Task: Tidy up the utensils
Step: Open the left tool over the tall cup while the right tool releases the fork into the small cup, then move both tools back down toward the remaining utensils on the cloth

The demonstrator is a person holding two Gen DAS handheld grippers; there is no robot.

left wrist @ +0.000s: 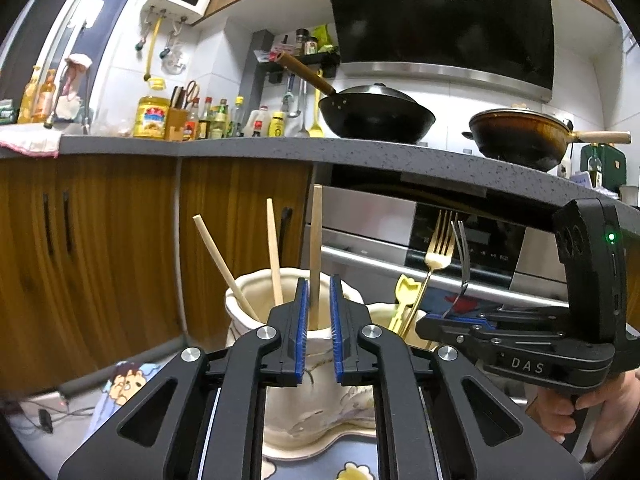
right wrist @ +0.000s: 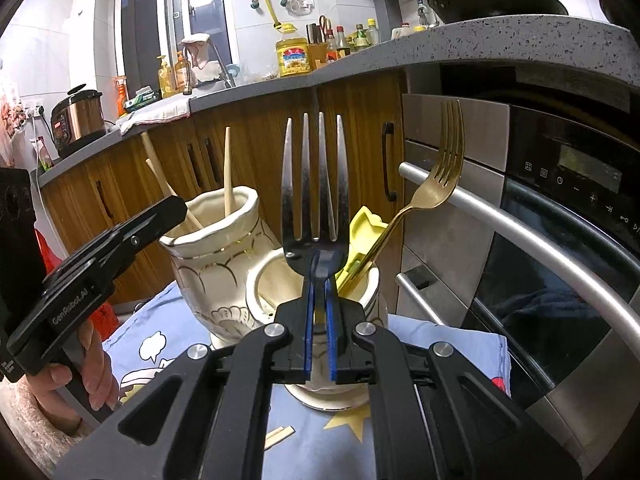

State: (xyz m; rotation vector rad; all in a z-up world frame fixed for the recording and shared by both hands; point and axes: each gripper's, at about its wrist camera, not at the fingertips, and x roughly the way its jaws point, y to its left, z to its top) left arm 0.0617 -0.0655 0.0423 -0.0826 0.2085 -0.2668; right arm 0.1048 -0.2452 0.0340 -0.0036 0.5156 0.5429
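Nearest the lens in the right wrist view, the right gripper point(right wrist: 319, 320) is clamped on the neck of a silver fork point(right wrist: 314, 188), tines upright at frame centre, above the short cream cup point(right wrist: 372, 280) that already holds a gold fork point(right wrist: 436, 188) and a yellow utensil point(right wrist: 362, 228). In the left wrist view, the left gripper point(left wrist: 318, 320) stands narrow around a chopstick point(left wrist: 315, 248) in the tall cream vase point(left wrist: 248, 312), its pads apparently clear of it; two more chopsticks lean there. Judged so, sorting is well along: this fork awaits its cup, and small wooden pieces point(right wrist: 280, 436) lie on the cloth point(right wrist: 440, 344), lower centre.
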